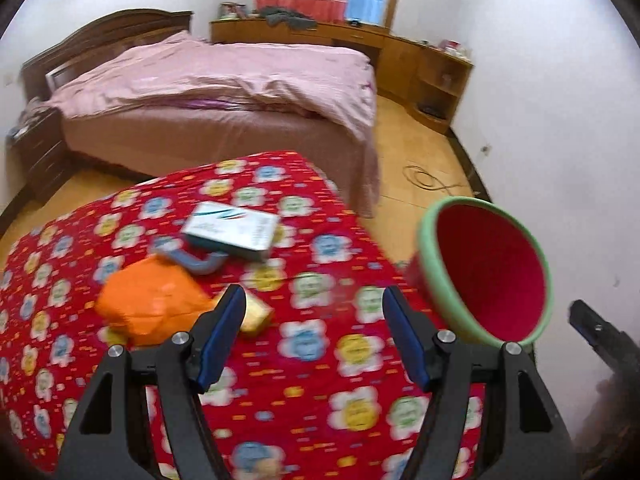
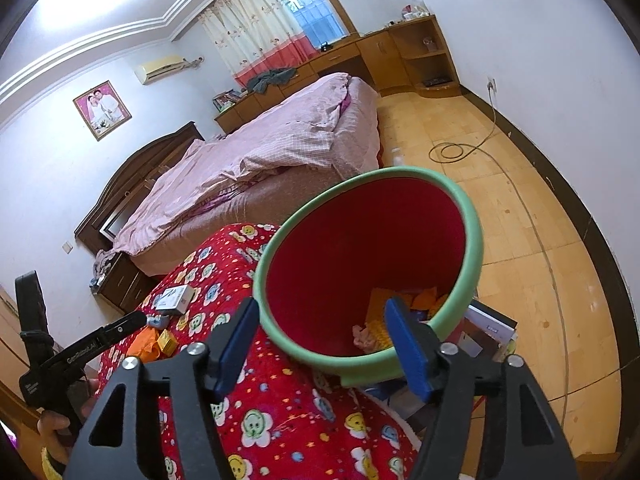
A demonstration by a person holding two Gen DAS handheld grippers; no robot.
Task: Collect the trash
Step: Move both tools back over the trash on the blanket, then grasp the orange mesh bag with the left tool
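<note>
On the red flower-print blanket (image 1: 304,384) lie a crumpled orange bag (image 1: 152,304), a small yellow box (image 1: 258,312), a grey-blue curved piece (image 1: 192,258) and a white-and-blue carton (image 1: 232,230). My left gripper (image 1: 314,308) hovers open just right of the yellow box, with nothing between its blue pads. A red bin with a green rim (image 1: 488,268) stands at the blanket's right edge. My right gripper (image 2: 323,310) is open above the bin's (image 2: 372,240) near rim, holding nothing. Orange and yellow scraps (image 2: 404,304) and a pink bit (image 2: 362,336) lie inside.
A bed with a pink cover (image 1: 224,80) stands beyond the blanket, with wooden cabinets (image 1: 424,60) along the far wall. A cable (image 2: 452,150) coils on the tiled floor. Books and boxes (image 2: 488,328) sit beside the bin. A hand (image 2: 52,428) holds the left gripper.
</note>
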